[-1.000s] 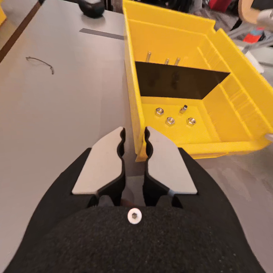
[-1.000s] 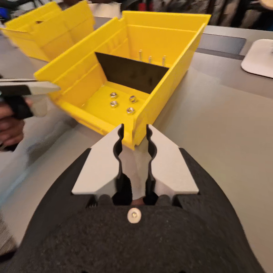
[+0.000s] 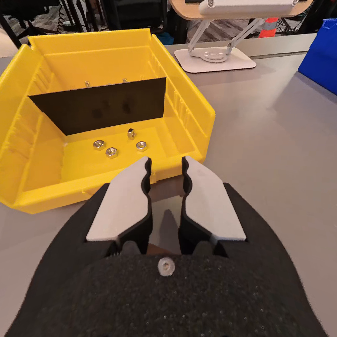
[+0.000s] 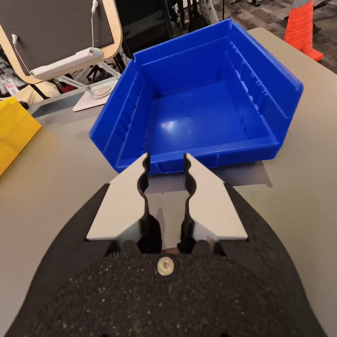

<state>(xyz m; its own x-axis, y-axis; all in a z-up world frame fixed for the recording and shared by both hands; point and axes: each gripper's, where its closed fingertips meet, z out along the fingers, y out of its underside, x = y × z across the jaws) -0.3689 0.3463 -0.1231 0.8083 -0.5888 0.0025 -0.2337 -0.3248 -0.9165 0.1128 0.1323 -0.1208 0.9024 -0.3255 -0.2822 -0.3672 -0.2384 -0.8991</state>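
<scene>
Hovering both sets of fingers spread and empty: left gripper (image 3: 166,160) at the yellow bin (image 3: 191,91) of nuts (image 3: 111,152), right gripper (image 4: 166,157) at the blue bin (image 4: 291,87); I'd go slow.

Behind the black divider (image 3: 102,107) in the yellow bin (image 3: 189,87), only the threaded tips of the bolts (image 3: 87,84) show; their count and lower parts are hidden. Right of that bin, the blue bin (image 3: 322,60) is cut off by the picture's edge. In the right wrist view the yellow bin (image 4: 12,131) shows only a corner.
</scene>
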